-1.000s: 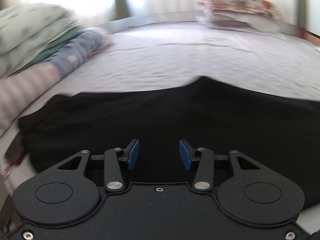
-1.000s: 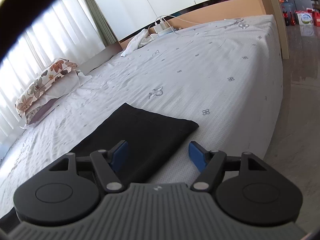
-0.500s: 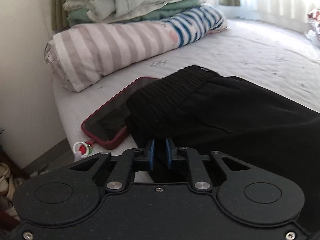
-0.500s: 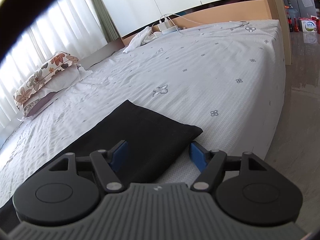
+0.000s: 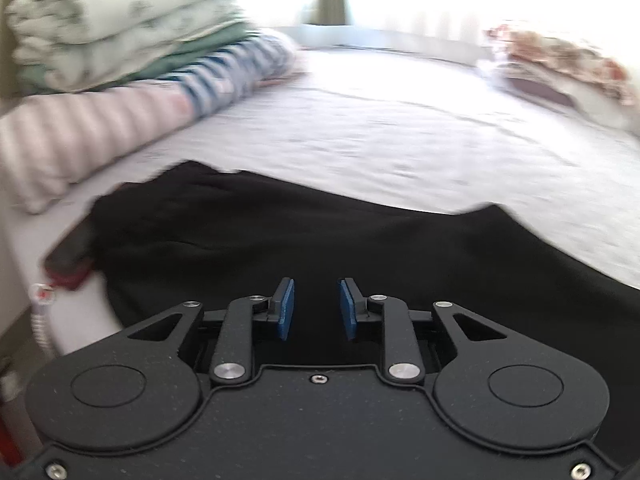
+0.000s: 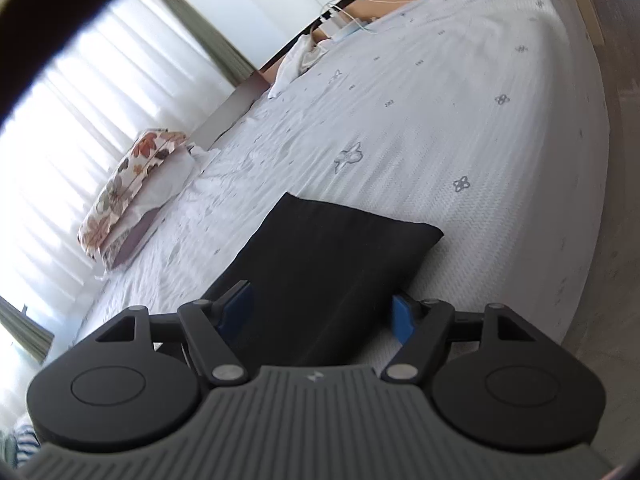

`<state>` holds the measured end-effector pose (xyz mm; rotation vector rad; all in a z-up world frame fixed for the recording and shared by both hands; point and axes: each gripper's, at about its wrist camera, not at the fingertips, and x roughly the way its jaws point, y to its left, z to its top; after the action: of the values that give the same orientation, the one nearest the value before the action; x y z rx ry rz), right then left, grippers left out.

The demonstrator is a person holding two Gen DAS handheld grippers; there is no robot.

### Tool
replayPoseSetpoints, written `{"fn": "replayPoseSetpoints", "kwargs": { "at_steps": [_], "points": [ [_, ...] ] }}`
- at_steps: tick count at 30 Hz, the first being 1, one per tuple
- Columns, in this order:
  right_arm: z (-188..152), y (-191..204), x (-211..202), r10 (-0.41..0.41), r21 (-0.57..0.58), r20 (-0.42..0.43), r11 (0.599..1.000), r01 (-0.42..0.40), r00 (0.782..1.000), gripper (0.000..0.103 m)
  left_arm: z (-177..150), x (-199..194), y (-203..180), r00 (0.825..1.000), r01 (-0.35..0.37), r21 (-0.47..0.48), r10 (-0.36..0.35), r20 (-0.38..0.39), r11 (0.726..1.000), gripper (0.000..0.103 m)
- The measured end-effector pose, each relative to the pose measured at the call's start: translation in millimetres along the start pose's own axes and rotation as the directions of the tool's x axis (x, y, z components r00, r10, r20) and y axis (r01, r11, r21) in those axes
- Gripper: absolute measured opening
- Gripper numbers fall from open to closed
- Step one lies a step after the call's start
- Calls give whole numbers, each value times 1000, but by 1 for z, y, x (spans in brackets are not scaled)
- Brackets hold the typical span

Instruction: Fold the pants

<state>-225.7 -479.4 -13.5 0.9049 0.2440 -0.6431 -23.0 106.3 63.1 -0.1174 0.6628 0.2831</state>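
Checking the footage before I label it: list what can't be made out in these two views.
- Phone, left wrist view: mostly under the black pants, and motion-blurred.
- Stacked bedding, left wrist view: blurred, its left side cut off by the frame edge.
- Pants' waist end, right wrist view: hidden behind the right gripper.
- Items by the headboard, right wrist view: too small to identify.

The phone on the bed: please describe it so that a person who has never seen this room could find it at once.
In the left wrist view, start at the stack of folded bedding at the left end of the bed. In front of it, near the mattress edge, the black pants lie spread. The phone sticks out from under their left end: flat, dark-screened, in a red case, the only hard thing among cloth.
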Motion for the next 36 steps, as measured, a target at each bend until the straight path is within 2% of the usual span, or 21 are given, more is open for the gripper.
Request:
{"fn": "replayPoseSetpoints", "kwargs": {
  "at_steps": [2, 4, 9, 10, 11, 12, 13, 14, 17, 20, 22, 24, 26, 27, 29, 31, 32, 33, 34, 36],
  "points": [
    [2, 6, 10, -24, -25, 4, 999, 24, 1000, 80, -5, -7, -16, 998, 60, 32, -60, -8, 998, 28],
    [2, 16, 19, -49, -98, 3, 994, 49, 999, 82, -11, -13, -29, 995, 100, 63, -99, -12, 993, 29],
    [-5, 44, 38, -97, -290, -18, 953, 87, 995, 82, -27, -20, -49, 988, 152, 118, -149, -30, 981, 30],
    [-5, 45, 39, -84, -298, -23, 952, 73, 996, 78, -29, -21, -52, 988, 154, 125, -151, -32, 980, 30],
    [-5, 45, 40, -64, -278, -36, 959, 52, 997, 63, -32, -23, -55, 988, 156, 130, -153, -32, 979, 30],
    [-3, 44, 42, -61, -240, -48, 970, 48, 997, 53, -34, -24, -57, 988, 157, 134, -154, -32, 978, 30],
    [-1, 42, 43, -68, -204, -53, 977, 56, 996, 32, -36, -26, -58, 987, 159, 137, -156, -30, 978, 30],
    [0, 41, 45, -65, -175, -58, 983, 54, 996, 15, -36, -27, -57, 987, 161, 139, -159, -29, 977, 30],
    [1, 48, 42, -39, -158, -45, 987, 31, 998, 7, -37, -29, -54, 986, 166, 141, -164, -25, 976, 30],
    [-2, 81, 32, -32, -249, -5, 968, 30, 999, 5, -36, -29, -49, 986, 165, 149, -164, -18, 975, 30],
    [-12, 116, 24, 8, -334, 3, 943, -7, 1000, 5, -35, -26, -45, 987, 161, 147, -161, -12, 976, 30],
    [-34, 162, 14, 70, -461, -26, 884, -74, 997, 4, -36, -25, -42, 987, 160, 134, -160, -12, 978, 30],
    [-72, 208, 2, 143, -595, -110, 783, -180, 984, 4, -37, -22, -38, 986, 164, 110, -163, -19, 980, 30],
    [-97, 229, -2, 176, -648, -180, 719, -251, 968, 4, -37, -21, -35, 986, 166, 97, -165, -24, 981, 30],
    [-149, 261, -10, 223, -695, -337, 597, -401, 915, 4, -38, -17, -29, 985, 170, 78, -168, -35, 982, 30],
    [-200, 281, -13, 222, -696, -469, 504, -512, 855, 6, -38, -14, -23, 985, 169, 60, -166, -45, 984, 30],
    [-223, 287, -15, 211, -698, -511, 464, -545, 833, 9, -38, -12, -20, 984, 171, 51, -168, -51, 984, 30],
    [-242, 292, -18, 197, -706, -537, 429, -564, 821, 13, -39, -11, -17, 983, 175, 41, -173, -57, 984, 30],
    [-257, 294, -22, 194, -704, -559, 403, -585, 806, 34, -39, -11, -14, 982, 181, 33, -179, -62, 983, 30],
    [-273, 295, -31, 195, -687, -605, 362, -630, 772, 46, -40, -10, -10, 980, 189, 22, -187, -64, 982, 30]
  ]
}}
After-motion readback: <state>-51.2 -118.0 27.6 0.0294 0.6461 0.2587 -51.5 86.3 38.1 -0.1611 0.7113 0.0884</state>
